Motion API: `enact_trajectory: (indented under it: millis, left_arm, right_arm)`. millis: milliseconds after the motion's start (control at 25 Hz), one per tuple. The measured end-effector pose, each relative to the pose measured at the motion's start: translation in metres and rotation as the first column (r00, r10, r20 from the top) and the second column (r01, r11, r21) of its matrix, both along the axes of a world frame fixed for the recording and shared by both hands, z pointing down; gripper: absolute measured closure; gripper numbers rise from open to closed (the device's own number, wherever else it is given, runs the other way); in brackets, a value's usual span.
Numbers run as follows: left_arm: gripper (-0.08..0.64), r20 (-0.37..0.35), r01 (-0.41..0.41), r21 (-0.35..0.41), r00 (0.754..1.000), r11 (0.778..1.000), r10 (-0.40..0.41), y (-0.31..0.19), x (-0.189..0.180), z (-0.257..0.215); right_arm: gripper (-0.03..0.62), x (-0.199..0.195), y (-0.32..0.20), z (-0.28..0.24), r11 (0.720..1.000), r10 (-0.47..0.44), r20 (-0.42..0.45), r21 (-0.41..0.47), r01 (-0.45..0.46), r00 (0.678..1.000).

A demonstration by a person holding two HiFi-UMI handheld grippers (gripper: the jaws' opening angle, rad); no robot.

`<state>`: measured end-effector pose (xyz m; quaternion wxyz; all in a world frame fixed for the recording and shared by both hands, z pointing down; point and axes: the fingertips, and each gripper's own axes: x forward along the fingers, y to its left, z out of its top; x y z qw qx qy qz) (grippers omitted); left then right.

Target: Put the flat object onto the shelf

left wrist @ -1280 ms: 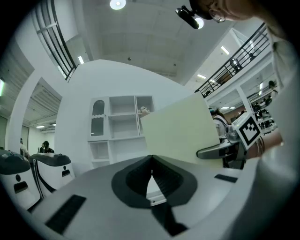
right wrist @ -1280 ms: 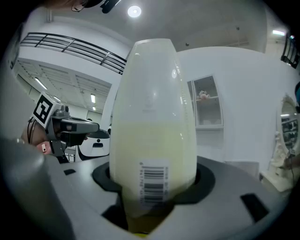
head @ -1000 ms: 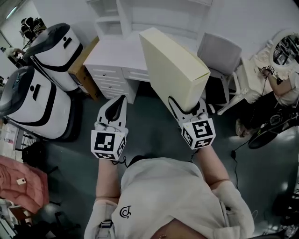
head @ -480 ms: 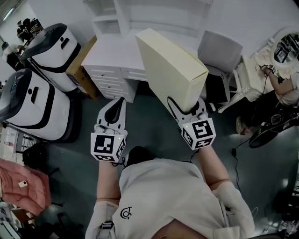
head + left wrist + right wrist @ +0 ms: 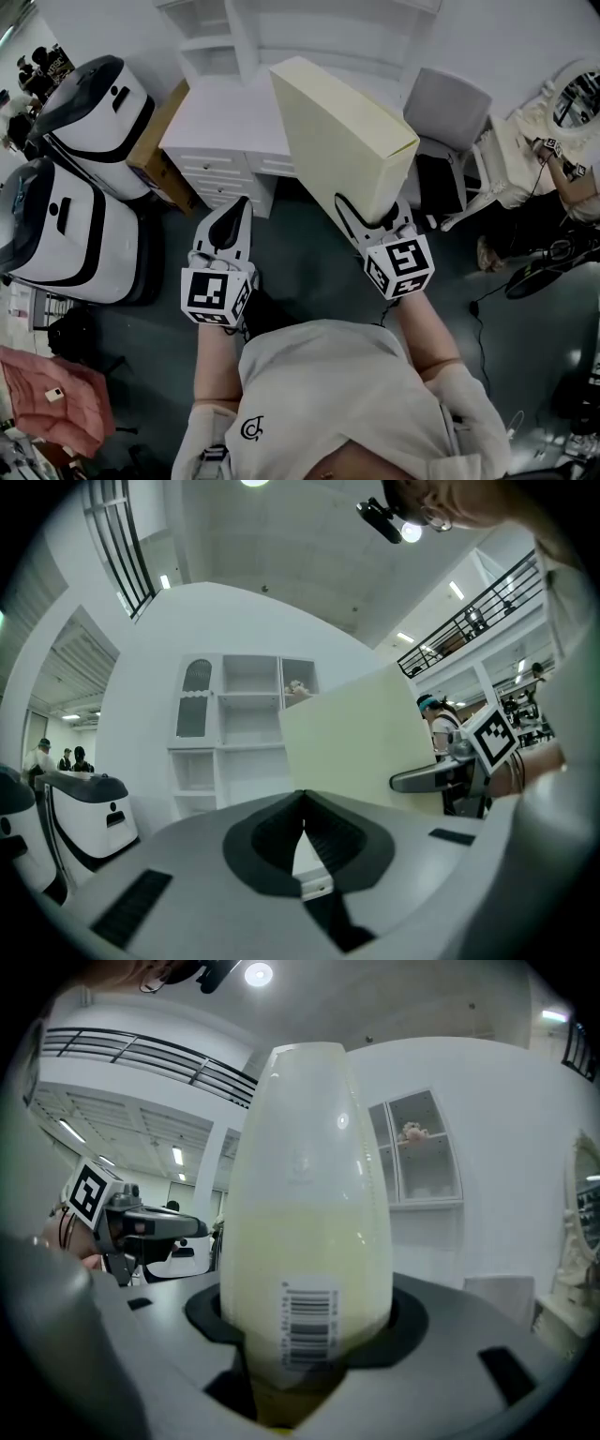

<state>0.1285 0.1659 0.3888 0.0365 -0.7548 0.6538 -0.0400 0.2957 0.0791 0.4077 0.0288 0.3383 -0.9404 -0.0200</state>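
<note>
Box [image 5: 342, 131]: pale cream, with a black-and-white barcode label [image 5: 307, 1327]. Left gripper [image 5: 244, 200] and right gripper [image 5: 371, 212]: white bodies, black pads, black-and-white square markers. Desk [image 5: 225, 112]: white. Floor [image 5: 309, 253]: dark grey.

Top edge cuts off shelf [image 5: 214, 42]; flat box [image 5: 342, 141] hides part of desk [image 5: 225, 114].

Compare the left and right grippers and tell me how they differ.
The right gripper clamps the cream box by its lower edge, while the left gripper holds nothing. The right jaws stand apart on the box, and the left jaws are together. Both are side by side and point forward toward the white shelf.
</note>
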Motion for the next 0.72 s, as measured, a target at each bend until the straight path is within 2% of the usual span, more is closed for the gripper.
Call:
enact_trajectory:
  millis: [360,720]
  left_arm:
    - [0.546,0.014,-0.106,0.005,0.994,0.994,0.106,-0.093,-0.111,-0.005]
    - [0.546,0.032,-0.248,0.023,0.969,0.969,0.247,-0.194,-0.226,-0.026]
  right_arm:
    - [0.321,-0.099,-0.083,-0.005,0.992,0.127,-0.010,0.019,-0.127,0.992]
    - [0.319,-0.202,-0.169,-0.026,0.960,0.281,-0.024,0.026,-0.280,0.960]
